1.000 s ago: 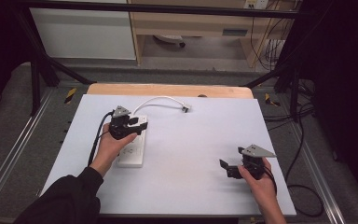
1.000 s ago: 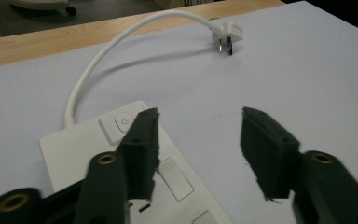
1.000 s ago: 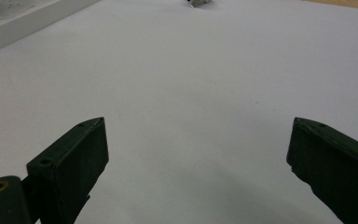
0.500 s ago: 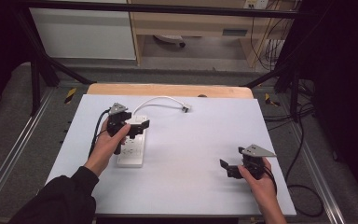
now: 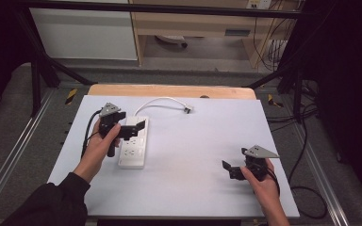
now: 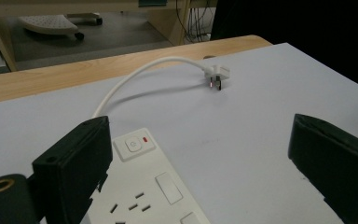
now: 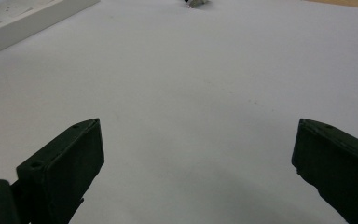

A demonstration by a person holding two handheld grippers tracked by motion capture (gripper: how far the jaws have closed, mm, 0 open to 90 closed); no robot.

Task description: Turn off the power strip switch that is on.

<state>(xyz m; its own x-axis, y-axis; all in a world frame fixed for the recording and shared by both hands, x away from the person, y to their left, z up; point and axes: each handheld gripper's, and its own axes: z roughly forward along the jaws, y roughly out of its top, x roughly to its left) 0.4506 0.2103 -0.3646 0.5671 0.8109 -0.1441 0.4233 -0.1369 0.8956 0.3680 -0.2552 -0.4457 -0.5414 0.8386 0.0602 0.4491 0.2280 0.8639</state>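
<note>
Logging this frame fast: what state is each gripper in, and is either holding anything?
Left gripper: open, holding nothing, jaws spread above the power strip.
Right gripper: open, holding nothing, over bare white table.

- The high view looks forward and down over the whole white tabletop [image 5: 207,155].
- The left gripper view sits low and close over the power strip [image 6: 149,186], facing the plug [image 6: 216,74] and the far wooden edge.
- The right gripper view skims the bare tabletop, with the same strip at its top left.
</note>
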